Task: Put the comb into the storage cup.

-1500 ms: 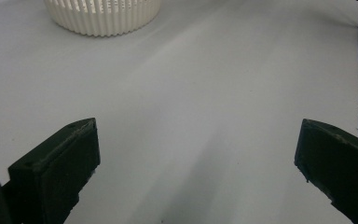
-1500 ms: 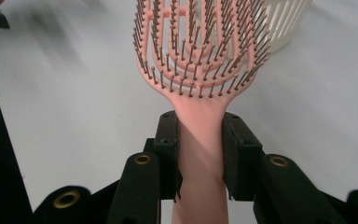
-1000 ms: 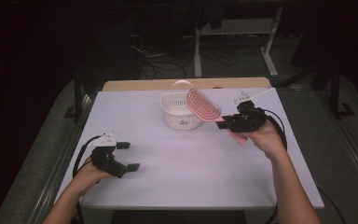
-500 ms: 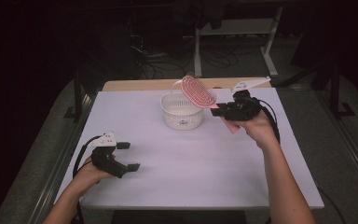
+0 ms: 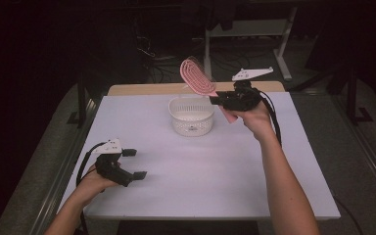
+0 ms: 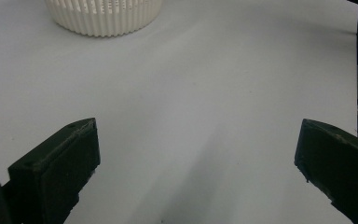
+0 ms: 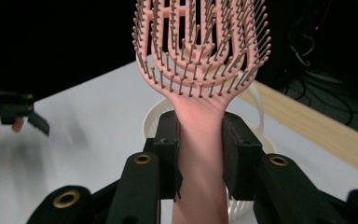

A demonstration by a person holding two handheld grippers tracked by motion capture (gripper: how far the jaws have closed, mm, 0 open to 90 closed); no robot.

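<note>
A pink hairbrush (image 5: 198, 76) with open slots and many bristles is raised over the far side of a white slatted basket (image 5: 191, 115). My right gripper (image 5: 220, 100) is shut on its handle (image 7: 199, 140), and the brush head (image 7: 200, 44) tilts up and to the left. Over the near left of the table my left gripper (image 5: 135, 163) hangs open with nothing between its jaws. In the left gripper view the basket (image 6: 103, 16) stands far ahead on the white table.
A white sheet (image 5: 200, 166) covers the table, with a bare wooden strip (image 5: 147, 89) at the far edge. Beyond it are dark floor, cables and a metal frame leg (image 5: 284, 44). In the right gripper view the other hand's gripper (image 7: 14, 112) is at the left.
My right hand has risen and shifted left with the brush, carrying its head from beside the basket's right rim to above its far edge. The left hand has stayed put.
</note>
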